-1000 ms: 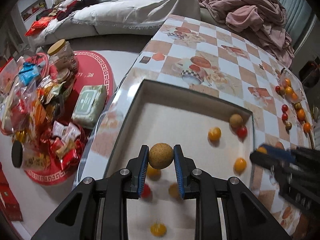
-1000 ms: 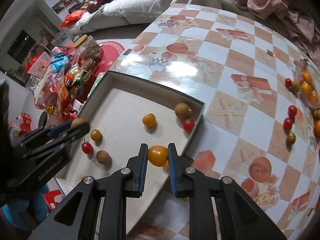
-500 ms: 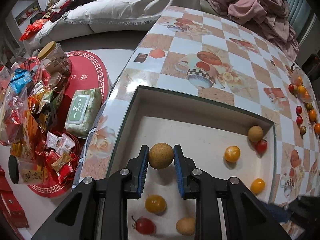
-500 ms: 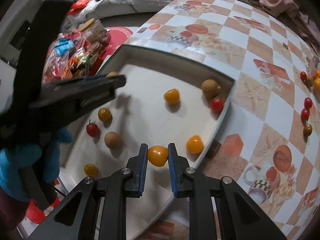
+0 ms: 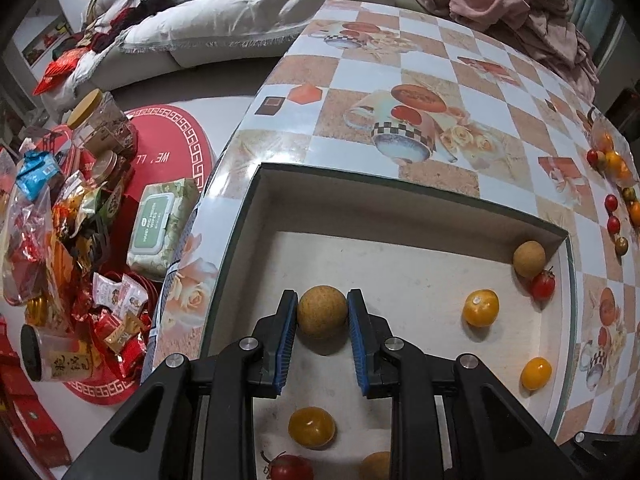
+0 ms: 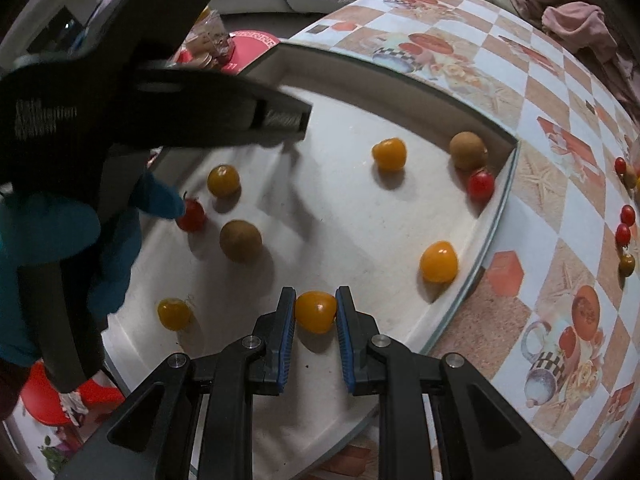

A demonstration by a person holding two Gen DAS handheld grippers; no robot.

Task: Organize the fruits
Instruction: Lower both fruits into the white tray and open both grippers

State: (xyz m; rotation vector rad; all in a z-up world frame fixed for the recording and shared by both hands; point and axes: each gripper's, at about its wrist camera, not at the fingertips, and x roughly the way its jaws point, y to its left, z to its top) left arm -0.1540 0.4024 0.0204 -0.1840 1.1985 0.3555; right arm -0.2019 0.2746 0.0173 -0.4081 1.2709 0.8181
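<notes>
Both tongs were loaded: left gripper clamped brown longan, right gripper pinched yellow tomato, both above tray. Figured careless drop could've rolled fruit around, squeeze might've split tomato lol.

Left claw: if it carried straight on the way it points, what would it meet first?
Probably the tray's far wall; the left claw, shut on a brown fruit, has bare floor ahead. Depth is uncertain.
</notes>
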